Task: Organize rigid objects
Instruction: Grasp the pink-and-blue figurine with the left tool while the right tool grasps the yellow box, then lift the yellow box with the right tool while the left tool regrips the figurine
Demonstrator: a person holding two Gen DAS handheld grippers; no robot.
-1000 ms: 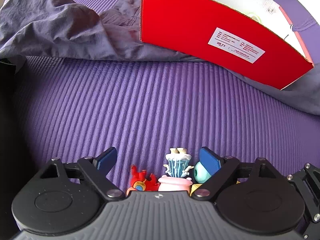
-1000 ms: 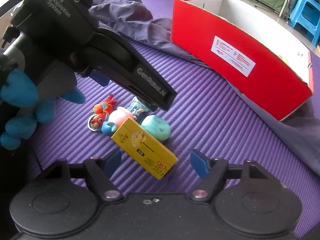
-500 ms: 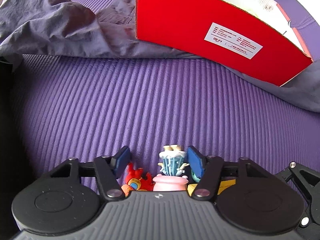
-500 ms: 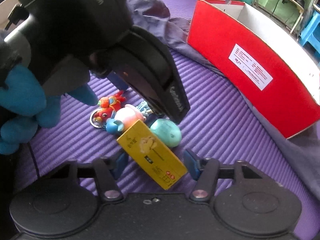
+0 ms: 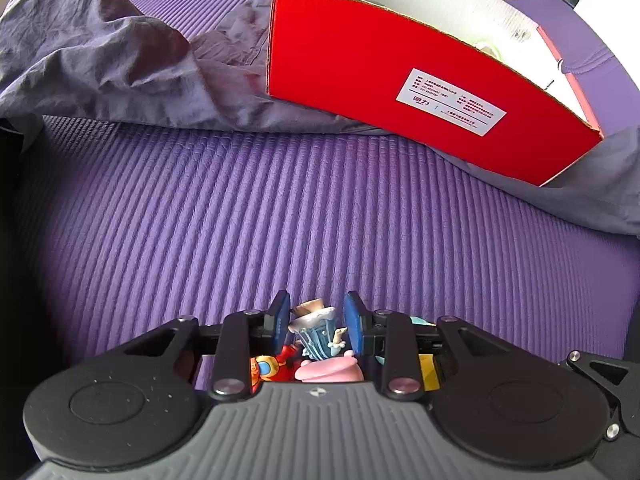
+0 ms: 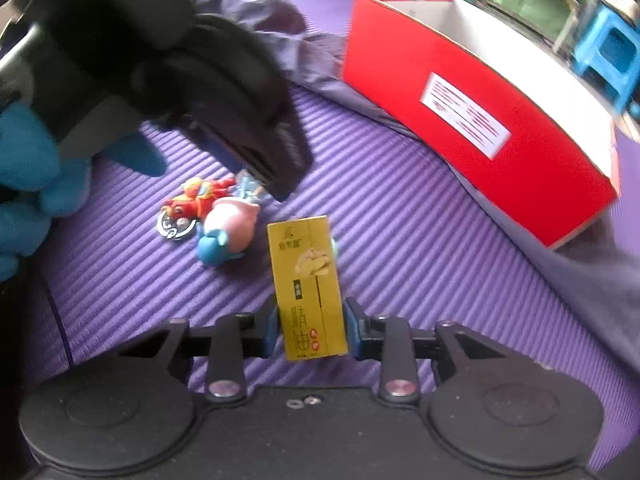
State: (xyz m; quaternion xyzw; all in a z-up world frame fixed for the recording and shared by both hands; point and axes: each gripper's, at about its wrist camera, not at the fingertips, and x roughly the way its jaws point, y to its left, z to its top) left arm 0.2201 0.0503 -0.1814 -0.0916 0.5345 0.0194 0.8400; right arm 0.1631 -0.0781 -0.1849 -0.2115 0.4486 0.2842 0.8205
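Note:
My left gripper [image 5: 317,322] is shut on a small blue-and-white striped figurine [image 5: 316,330] at the near edge of the purple mat. A red toy keychain [image 5: 272,364] and a pink toy [image 5: 328,370] lie just below it. My right gripper [image 6: 310,326] is shut on a yellow box [image 6: 310,284] and holds its lower end. The right wrist view shows the red keychain [image 6: 196,196], the pink and blue toy [image 6: 228,228] and the left gripper's black body [image 6: 224,92] over them. An open red box [image 5: 420,96] stands beyond.
A crumpled grey-purple cloth [image 5: 100,60] lies at the back left and runs under the red box [image 6: 480,132]. The ribbed purple mat [image 5: 280,208] spans the middle. A mint-green toy [image 6: 334,248] peeks from behind the yellow box. Blue stools and red crates stand far behind.
Both grippers closed: the left one onto the striped figurine, the right one onto the yellow box, which has turned from lying diagonal to pointing straight away from me.

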